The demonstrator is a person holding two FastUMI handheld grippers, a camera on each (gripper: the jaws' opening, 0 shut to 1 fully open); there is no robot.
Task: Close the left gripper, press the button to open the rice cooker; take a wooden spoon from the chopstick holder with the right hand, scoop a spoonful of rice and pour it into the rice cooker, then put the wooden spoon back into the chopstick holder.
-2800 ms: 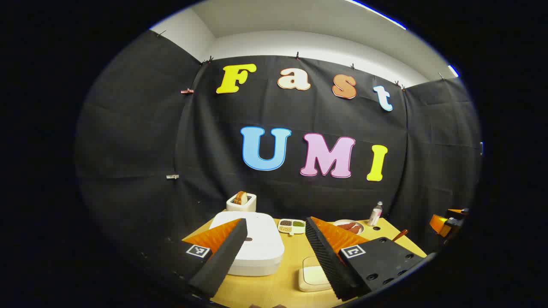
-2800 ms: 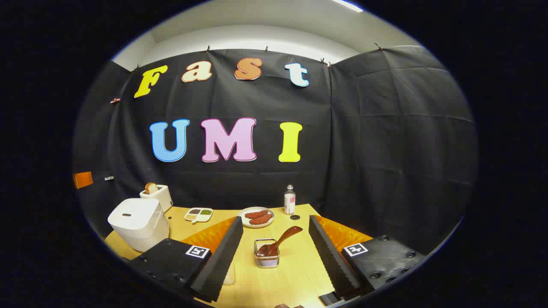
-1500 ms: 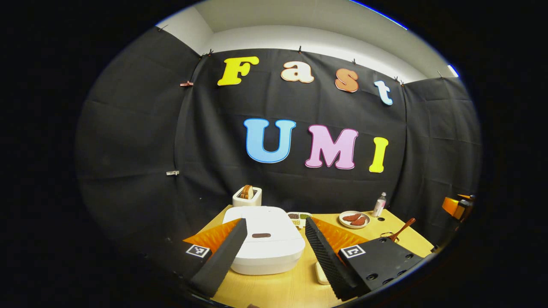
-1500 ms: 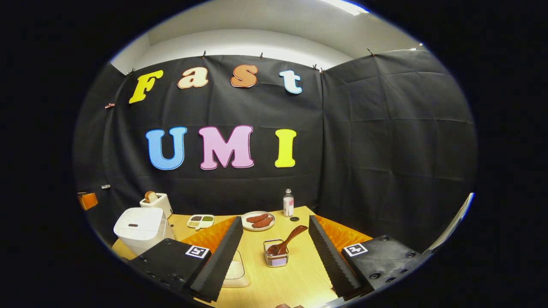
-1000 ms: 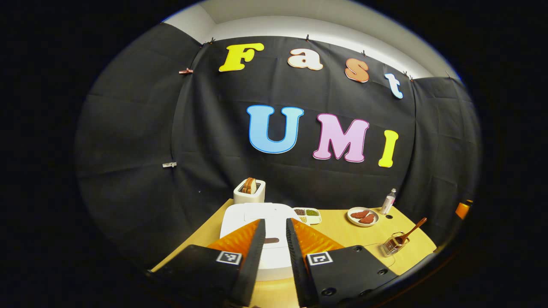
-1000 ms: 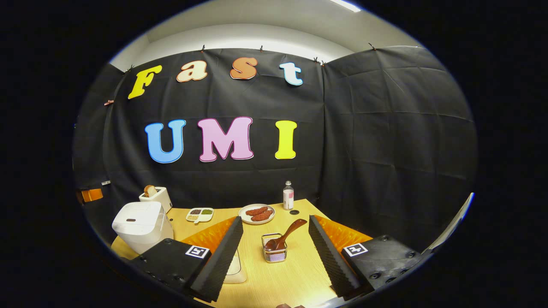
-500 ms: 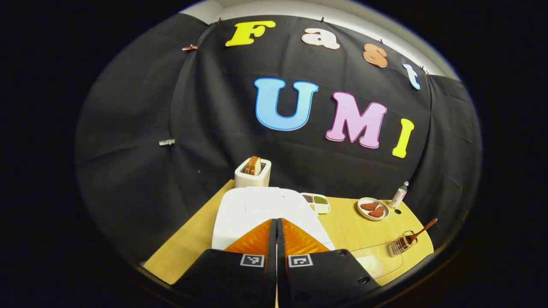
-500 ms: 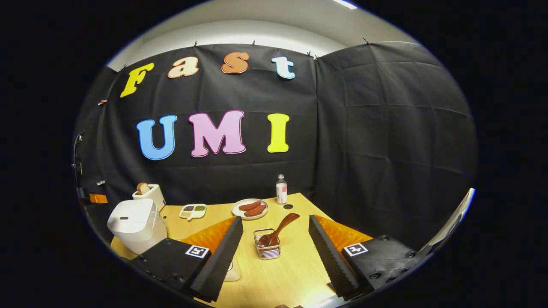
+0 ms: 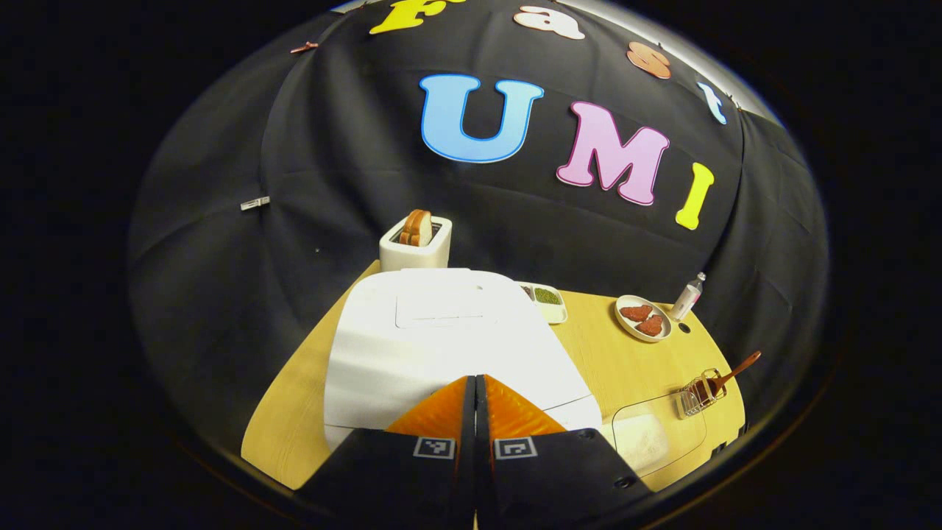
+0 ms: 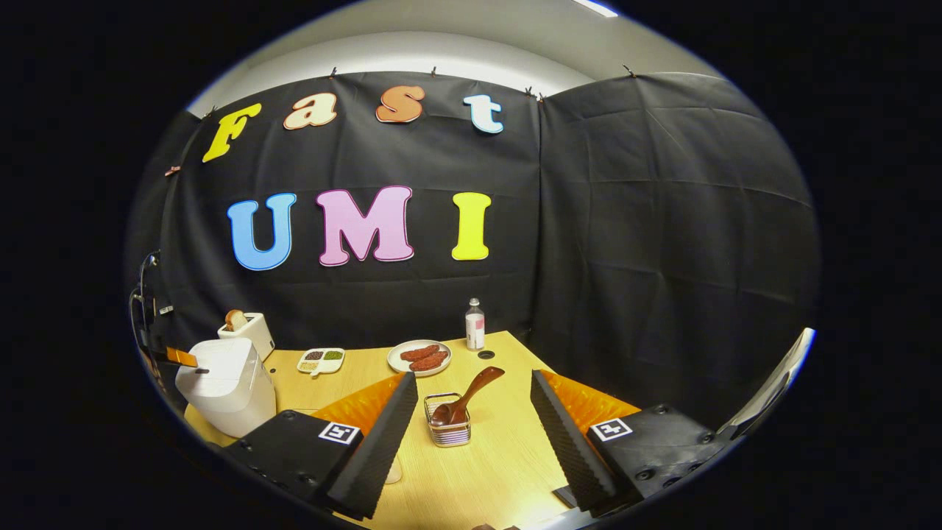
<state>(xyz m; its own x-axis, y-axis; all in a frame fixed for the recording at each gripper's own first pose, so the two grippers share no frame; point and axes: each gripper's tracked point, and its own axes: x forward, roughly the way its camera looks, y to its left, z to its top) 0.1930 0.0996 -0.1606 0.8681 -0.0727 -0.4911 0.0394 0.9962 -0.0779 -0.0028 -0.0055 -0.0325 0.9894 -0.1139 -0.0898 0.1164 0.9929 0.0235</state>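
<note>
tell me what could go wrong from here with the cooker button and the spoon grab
1. The left gripper has its jaws shut over the rice cooker lid, which is down. The tips hide the button, so the press could land beside it and the lid may stay shut.
2. The wooden spoon leans in the chopstick holder, which looks light. The right gripper, jaws open, might tip or drag the holder while lifting the spoon.
</note>
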